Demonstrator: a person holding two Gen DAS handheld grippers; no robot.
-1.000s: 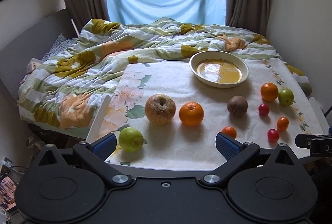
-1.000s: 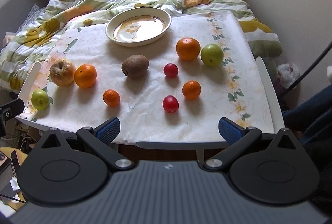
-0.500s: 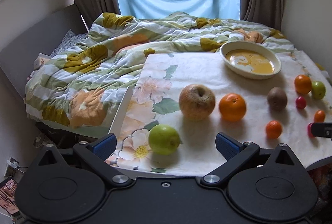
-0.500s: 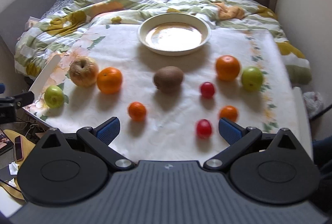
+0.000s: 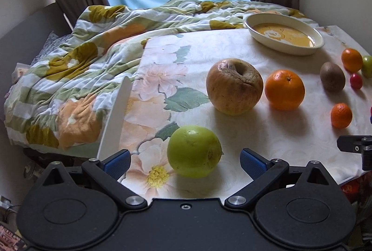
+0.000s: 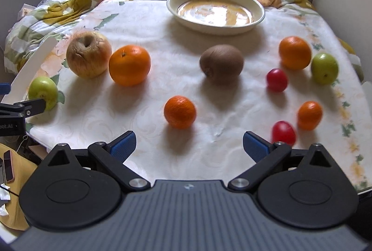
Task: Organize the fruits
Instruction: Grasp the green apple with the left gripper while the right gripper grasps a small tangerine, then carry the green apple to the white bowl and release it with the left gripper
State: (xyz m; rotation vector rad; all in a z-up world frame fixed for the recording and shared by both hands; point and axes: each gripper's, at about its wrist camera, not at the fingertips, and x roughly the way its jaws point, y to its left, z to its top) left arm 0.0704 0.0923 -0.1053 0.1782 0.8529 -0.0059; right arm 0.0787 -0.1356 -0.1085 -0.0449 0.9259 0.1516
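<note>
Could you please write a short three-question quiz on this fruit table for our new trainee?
1. True or false: the cream dish already holds fruit.
2. Which fruit sits between the open left gripper fingers? A) kiwi B) green apple C) orange
3. Fill in: the wrinkled apple sits directly beside a large ____.

Key:
1. False; it holds no fruit.
2. B, the green apple, not yet gripped.
3. Orange. The right gripper is open too, facing a small mandarin.
</note>
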